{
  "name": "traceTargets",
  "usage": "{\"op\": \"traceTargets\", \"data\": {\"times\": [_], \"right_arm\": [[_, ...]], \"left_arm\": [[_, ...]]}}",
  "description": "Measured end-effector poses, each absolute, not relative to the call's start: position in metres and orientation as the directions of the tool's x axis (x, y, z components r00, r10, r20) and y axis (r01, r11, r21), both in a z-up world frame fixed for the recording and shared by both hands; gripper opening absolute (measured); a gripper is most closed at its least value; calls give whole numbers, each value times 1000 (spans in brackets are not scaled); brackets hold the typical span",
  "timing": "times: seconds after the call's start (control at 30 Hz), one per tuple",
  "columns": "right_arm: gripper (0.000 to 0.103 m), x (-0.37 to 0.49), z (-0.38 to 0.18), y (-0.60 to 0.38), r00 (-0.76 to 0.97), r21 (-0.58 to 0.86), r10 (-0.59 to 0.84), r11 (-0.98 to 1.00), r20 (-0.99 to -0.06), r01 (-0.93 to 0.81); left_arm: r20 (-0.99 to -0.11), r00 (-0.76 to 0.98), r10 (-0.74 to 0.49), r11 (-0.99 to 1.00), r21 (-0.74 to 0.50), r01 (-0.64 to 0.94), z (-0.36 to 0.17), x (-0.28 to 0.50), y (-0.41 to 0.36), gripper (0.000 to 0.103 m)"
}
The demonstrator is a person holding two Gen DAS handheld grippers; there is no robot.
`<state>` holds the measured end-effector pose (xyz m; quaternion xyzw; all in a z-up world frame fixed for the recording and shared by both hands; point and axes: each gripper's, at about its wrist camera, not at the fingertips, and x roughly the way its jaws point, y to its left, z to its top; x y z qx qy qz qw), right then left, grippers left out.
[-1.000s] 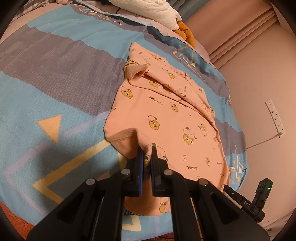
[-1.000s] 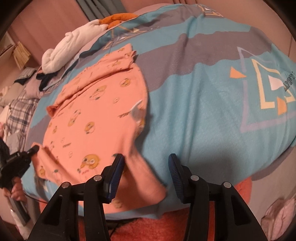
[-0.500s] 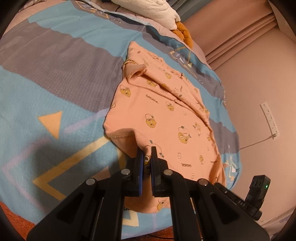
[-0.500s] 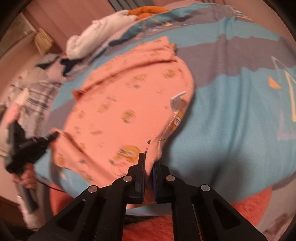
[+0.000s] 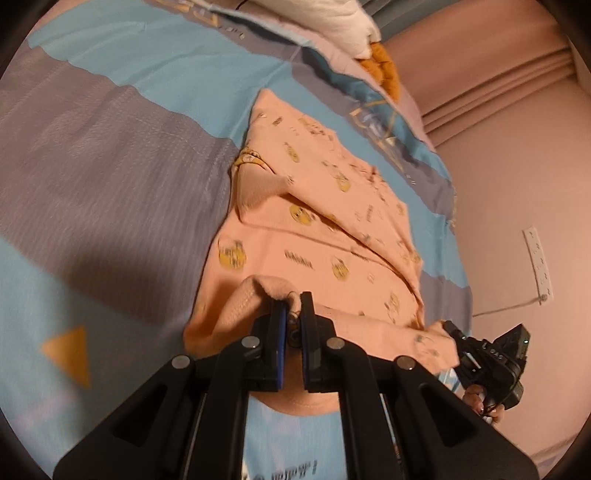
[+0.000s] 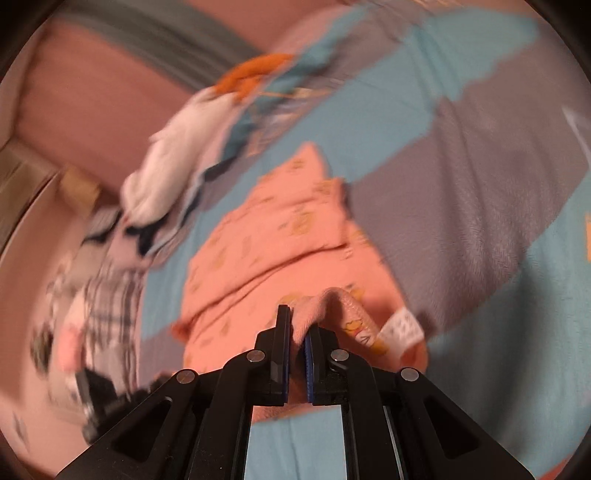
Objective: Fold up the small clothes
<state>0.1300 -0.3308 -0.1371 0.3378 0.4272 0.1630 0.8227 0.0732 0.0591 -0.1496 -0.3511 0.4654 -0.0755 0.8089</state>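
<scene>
A small peach garment [image 5: 325, 229] printed with yellow cartoon bears lies on a blue and grey bedspread [image 5: 110, 155]. My left gripper [image 5: 291, 314] is shut on its near hem, lifted and curled over the body. My right gripper [image 6: 297, 328] is shut on the other near corner of the garment [image 6: 280, 236], beside its white care label [image 6: 402, 326]. The right gripper [image 5: 484, 354] also shows in the left wrist view at the garment's right corner. The right wrist view is blurred by motion.
A white bundle [image 5: 343, 22] and an orange item [image 5: 384, 66] lie at the bed's far end. Plaid and other clothes [image 6: 99, 280] are heaped at the bed's left side. A wall socket strip [image 5: 537, 258] and curtain [image 5: 498, 85] stand to the right.
Right gripper closed on the garment's near corner. Both grippers have lifted the near hem and carried it forward over the garment's body.
</scene>
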Motion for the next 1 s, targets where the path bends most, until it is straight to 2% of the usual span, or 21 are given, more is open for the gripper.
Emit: {"op": "traceTargets", "data": {"times": [0.1, 0.27, 0.33, 0.37, 0.43, 0.53, 0.6, 0.67, 0.73, 1.0], "right_arm": [[8, 155, -156, -331, 560, 657, 490, 742, -668, 134], [8, 162, -162, -329, 522, 625, 472, 765, -710, 159], [14, 155, -154, -328, 529, 597, 455, 792, -716, 127], [18, 152, -150, -329, 532, 582, 445, 805, -720, 115], [28, 141, -139, -332, 553, 543, 411, 834, -725, 92], [30, 129, -127, -333, 563, 482, 376, 875, -736, 46], [30, 133, -127, -330, 559, 473, 381, 881, -737, 23], [30, 125, -126, -329, 554, 466, 388, 885, -737, 1], [30, 119, -127, -322, 538, 446, 387, 895, -749, -21], [30, 127, -154, -292, 443, 375, 373, 923, -815, -87]], "left_arm": [[-729, 519, -446, 739, -627, -246, -160, 94, 63, 14], [-748, 474, -465, 743, -620, -250, -165, 103, 66, 38], [-745, 483, -461, 755, -615, -228, -160, 97, 67, 47], [-749, 489, -448, 768, -602, -218, -156, 93, 67, 48], [-749, 517, -415, 790, -578, -204, -143, 81, 69, 46], [-723, 556, -410, 796, -582, -169, -131, 66, 70, 45], [-724, 566, -395, 819, -556, -140, -123, 57, 65, 37], [-738, 555, -385, 847, -521, -106, -121, 51, 57, 24], [-749, 525, -405, 857, -511, -69, -125, 50, 48, 17], [-804, 425, -415, 889, -458, 2, -153, 65, 16, 16]]}}
